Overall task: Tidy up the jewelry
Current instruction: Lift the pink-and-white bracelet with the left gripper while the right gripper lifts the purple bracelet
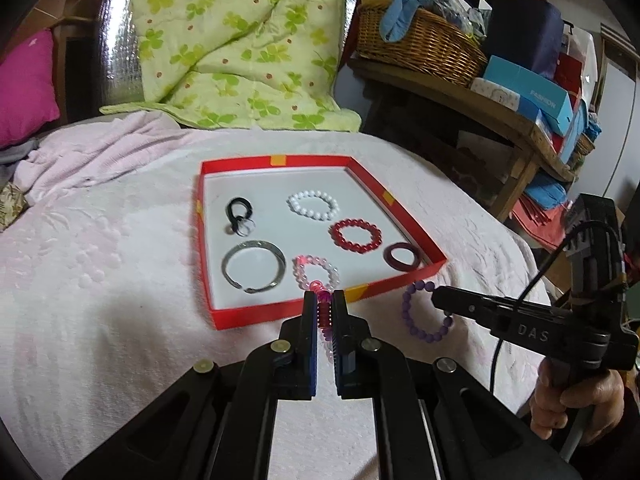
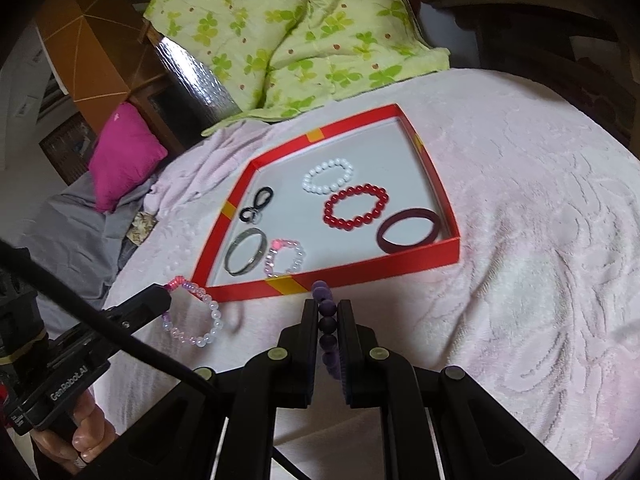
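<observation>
a: nearest items?
b: left gripper [image 1: 321, 300], jaws closed on a pink and clear bead bracelet [image 2: 196, 312]; the strand is seen edge-on between the pads in the left wrist view and hangs as a loop beside the fingertip in the right wrist view. right gripper [image 2: 327, 308], jaws closed on a purple bead bracelet [image 1: 426, 312], its beads stacked between the pads. each tool is held by a hand [image 1: 576, 404] at its grip.

a: what lies under and around them?
b: a pale pink textured blanket [image 2: 520, 208]. both held bracelets are just outside the near wall of the red tray [image 1: 260, 314], which stands between them and the tray floor.

a: contents of the tray, near to far?
b: near row: a silver bangle [image 1: 254, 266], a second pink and clear bead bracelet [image 1: 316, 272], a dark maroon bangle [image 1: 402, 256] in the near right corner. further in: a red bead bracelet [image 1: 356, 236], a black clasp with rings [image 1: 239, 216]. farthest: a white bead bracelet [image 1: 312, 205]. all lie flat and apart on the white floor.

a: beyond the tray?
b: a green clover-print quilt [image 1: 240, 40], a magenta cushion [image 1: 24, 84] at left, and a wooden shelf at right carrying a wicker basket [image 1: 420, 44] and a blue box [image 1: 528, 88].
</observation>
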